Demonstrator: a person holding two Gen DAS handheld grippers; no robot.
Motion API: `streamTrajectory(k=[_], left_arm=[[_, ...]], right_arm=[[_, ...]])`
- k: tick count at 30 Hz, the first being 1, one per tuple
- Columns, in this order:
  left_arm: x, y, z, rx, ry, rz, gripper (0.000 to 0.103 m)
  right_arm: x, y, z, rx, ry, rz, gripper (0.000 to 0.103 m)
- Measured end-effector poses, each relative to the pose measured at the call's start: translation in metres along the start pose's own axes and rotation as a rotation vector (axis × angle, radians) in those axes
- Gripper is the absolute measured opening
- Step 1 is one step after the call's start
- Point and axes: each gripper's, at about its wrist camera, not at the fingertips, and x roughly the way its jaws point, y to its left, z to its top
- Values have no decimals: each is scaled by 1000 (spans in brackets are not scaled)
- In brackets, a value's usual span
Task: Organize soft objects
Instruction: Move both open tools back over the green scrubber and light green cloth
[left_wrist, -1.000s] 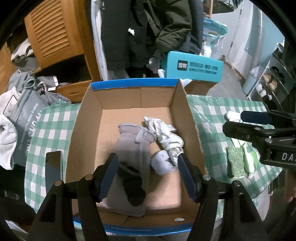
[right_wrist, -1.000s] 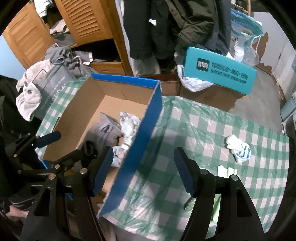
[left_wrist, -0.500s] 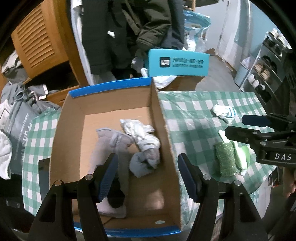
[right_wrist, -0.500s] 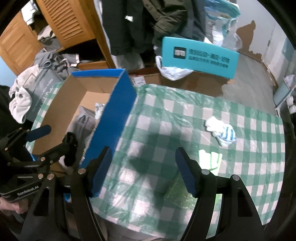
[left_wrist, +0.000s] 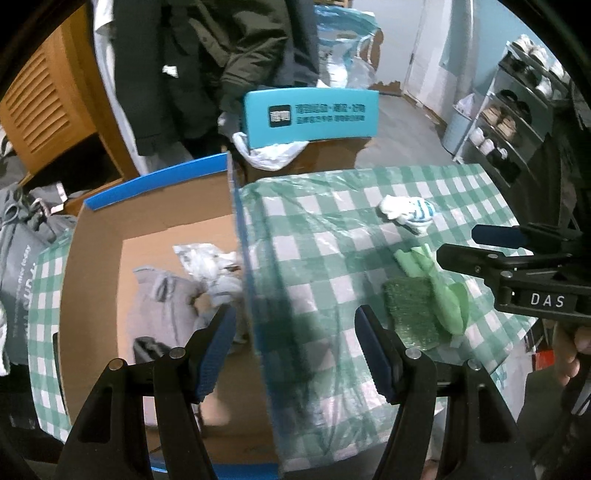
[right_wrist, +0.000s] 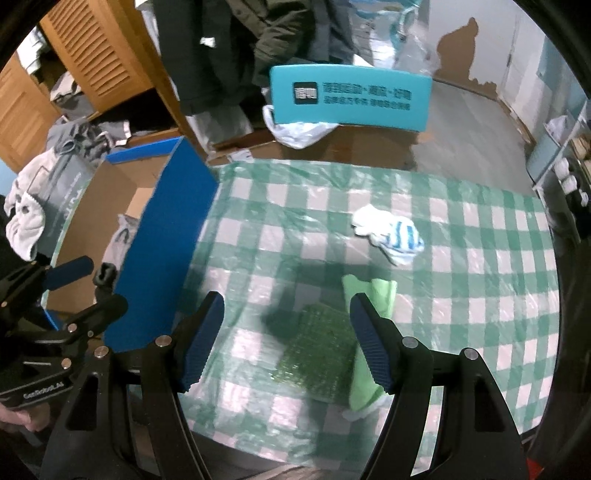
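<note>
On the checked table (right_wrist: 480, 280), between and just ahead of the right gripper's (right_wrist: 286, 339) spread, empty fingers (right_wrist: 365, 343): dark green scrubby pad (right_wrist: 317, 350), lying flat, with a light green cloth (right_wrist: 369, 332) touching its right edge and running partly under the right-hand fingertip. Farther out, well apart from both, a crumpled white sock with blue stripes (right_wrist: 391, 232).

Seen from the left wrist: same pad (left_wrist: 410, 310) and cloth (left_wrist: 439, 291) off to the right of the left gripper (left_wrist: 295, 349), near the other tool's black body. Left fingers (left_wrist: 218, 343) likewise wide apart, holding nothing, straddling the blue-edged right wall of an open cardboard box (left_wrist: 96, 280). Inside the box, a grey garment (left_wrist: 162, 306) lying flat and a pale crumpled bundle (left_wrist: 210, 262) against that wall; blurred, so details unclear.

Table covered in green-and-white check under clear plastic film. Beyond its far edge, a teal box with dark print (right_wrist: 351, 98) atop a brown carton, white plastic bag beneath it. Dark coats (right_wrist: 258, 44) hanging behind, slatted wooden doors (right_wrist: 92, 51) at left, shoe rack (left_wrist: 517, 110) at right.
</note>
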Motion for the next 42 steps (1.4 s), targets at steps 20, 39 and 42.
streamTrajectory(k=[20, 39, 42], left_arm=[[44, -53, 2, 59, 97, -38, 68], [98, -86, -5, 96, 192, -52, 68], [104, -91, -7, 103, 202, -56, 68]], right_arm=[[23, -66, -23, 100, 63, -39, 72], [62, -95, -50, 108, 179, -67, 72], [67, -95, -54, 102, 195, -67, 72]])
